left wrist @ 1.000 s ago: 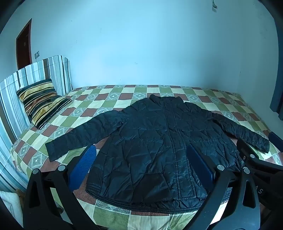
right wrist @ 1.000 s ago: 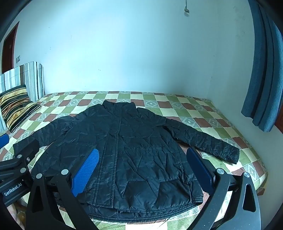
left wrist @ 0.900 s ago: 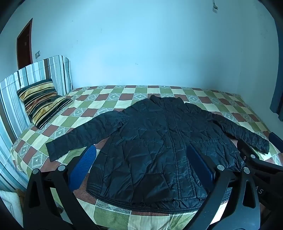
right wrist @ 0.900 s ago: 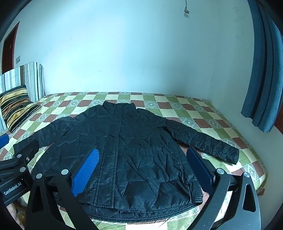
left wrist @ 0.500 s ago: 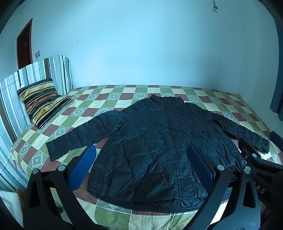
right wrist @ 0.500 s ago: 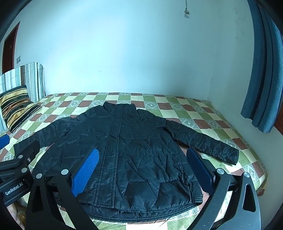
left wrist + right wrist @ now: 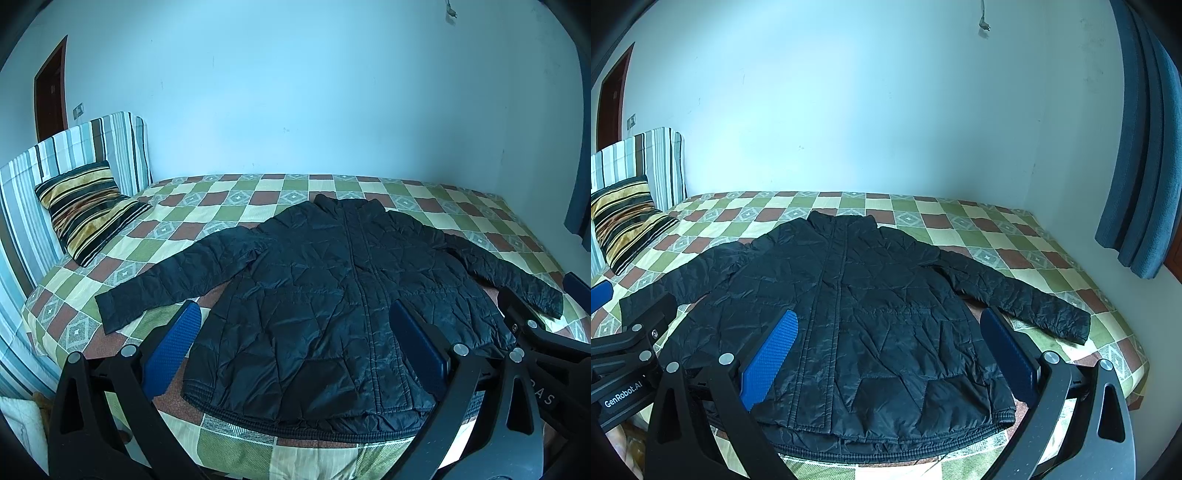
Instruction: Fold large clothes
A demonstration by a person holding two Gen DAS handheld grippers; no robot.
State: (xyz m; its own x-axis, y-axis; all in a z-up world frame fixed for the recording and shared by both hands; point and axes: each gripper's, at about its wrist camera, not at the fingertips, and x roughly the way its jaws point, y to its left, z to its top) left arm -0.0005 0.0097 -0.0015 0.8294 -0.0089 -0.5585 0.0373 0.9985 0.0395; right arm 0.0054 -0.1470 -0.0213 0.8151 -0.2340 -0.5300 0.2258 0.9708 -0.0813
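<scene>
A black quilted jacket (image 7: 332, 295) (image 7: 849, 314) lies flat and face up on the checkered bed (image 7: 229, 199), zipped shut, collar toward the far wall, hem at the near edge. Both sleeves are spread outward and angled down toward the bed's sides.

Two grippers, side by side, both spread wide.

The left gripper (image 7: 295, 343) has its blue-padded fingers (image 7: 171, 349) far apart, nothing between them. The right gripper (image 7: 886, 345) is equally wide and empty. Each shows at the edge of the other's view, close alongside, at about the same height.
</scene>
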